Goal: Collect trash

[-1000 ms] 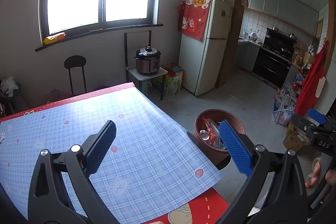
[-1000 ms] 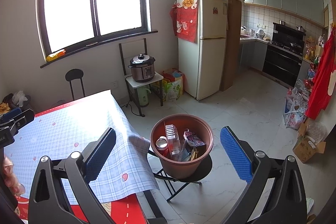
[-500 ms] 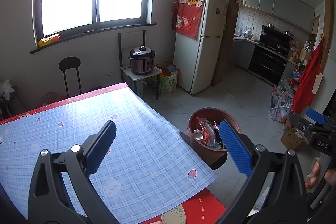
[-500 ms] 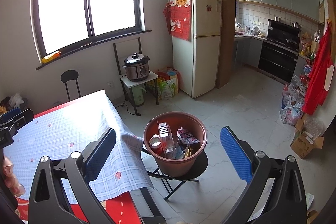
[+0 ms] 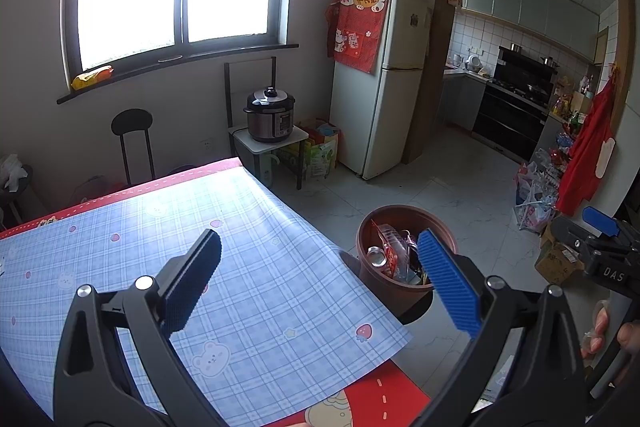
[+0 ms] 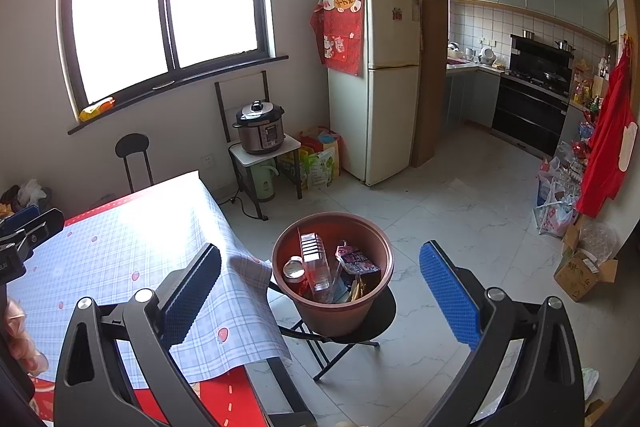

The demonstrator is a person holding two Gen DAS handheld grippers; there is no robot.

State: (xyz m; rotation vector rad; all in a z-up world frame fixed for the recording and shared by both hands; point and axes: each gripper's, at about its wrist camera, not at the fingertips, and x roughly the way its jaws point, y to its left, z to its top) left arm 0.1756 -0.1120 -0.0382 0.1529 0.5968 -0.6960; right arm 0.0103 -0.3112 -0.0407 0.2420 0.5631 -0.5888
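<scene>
You are holding the left gripper (image 5: pixel 320 279) and the right gripper (image 6: pixel 320 279) wide apart and empty, while the light, crushable trash (image 6: pixel 332 269) is lying inside the brown pot (image 6: pixel 374 301) beside the desk (image 6: pixel 104 259) corner.

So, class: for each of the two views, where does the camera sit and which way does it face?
Left wrist: above the blue checked tablecloth, facing window and kitchen; open left gripper.
Right wrist: off the table's edge, facing the same way; open right gripper.
Shared: brown round plastic bin of trash, cream fridge.
</scene>
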